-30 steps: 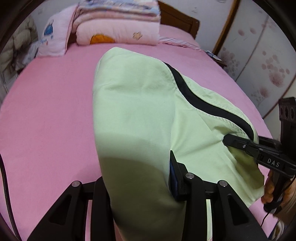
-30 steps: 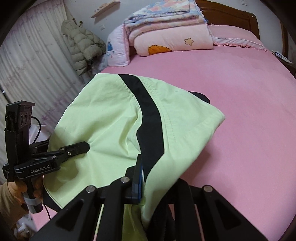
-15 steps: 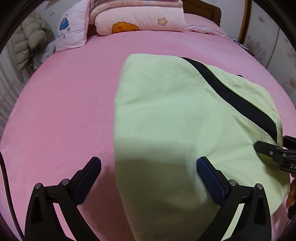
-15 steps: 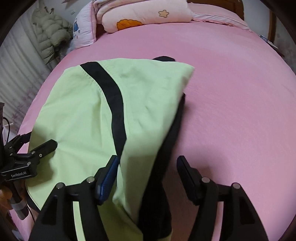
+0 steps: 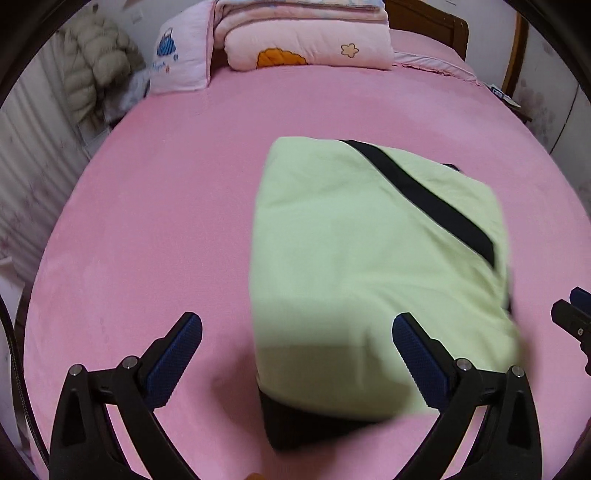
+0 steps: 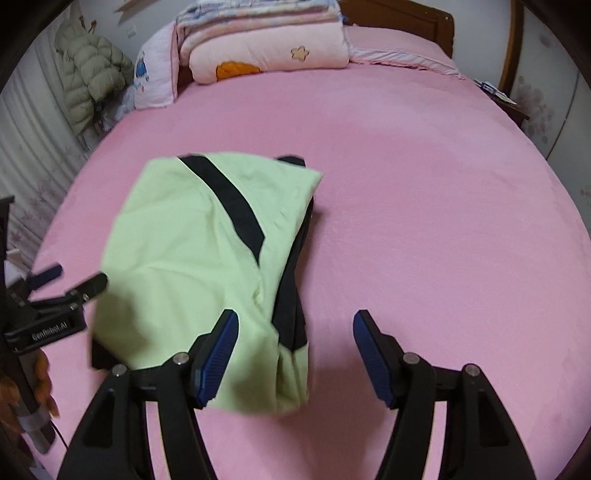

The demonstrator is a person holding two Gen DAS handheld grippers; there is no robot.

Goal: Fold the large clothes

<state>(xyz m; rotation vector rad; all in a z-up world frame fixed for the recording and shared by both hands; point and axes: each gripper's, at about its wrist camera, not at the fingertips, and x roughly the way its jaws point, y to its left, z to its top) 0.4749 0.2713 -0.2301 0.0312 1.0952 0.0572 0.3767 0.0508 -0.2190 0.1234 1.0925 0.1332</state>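
Observation:
A light green garment [image 5: 351,258] with a black stripe [image 5: 424,195] lies folded on the pink bed [image 5: 166,221], a black layer showing under its near edge. My left gripper [image 5: 297,325] is wide open above the garment's near left corner, and its pads touch nothing. In the right wrist view the garment [image 6: 184,258] lies left of centre. My right gripper [image 6: 295,321] is open over its near right corner and holds nothing. Each gripper also shows in the other view: the right gripper [image 5: 569,321] at the right edge, the left gripper [image 6: 72,280] at the left, with a hand on its handle.
Folded blankets [image 5: 306,44] and a pillow [image 5: 181,62] are stacked at the head of the bed, against a wooden headboard [image 5: 428,18]. A puffy jacket [image 5: 96,66] hangs at the far left. Bare pink sheet stretches to the right of the garment [image 6: 443,221].
Both grippers were shut on the garment's near edge a second ago. They have let go, opened wide and drawn back, and the garment has dropped flat onto the bed.

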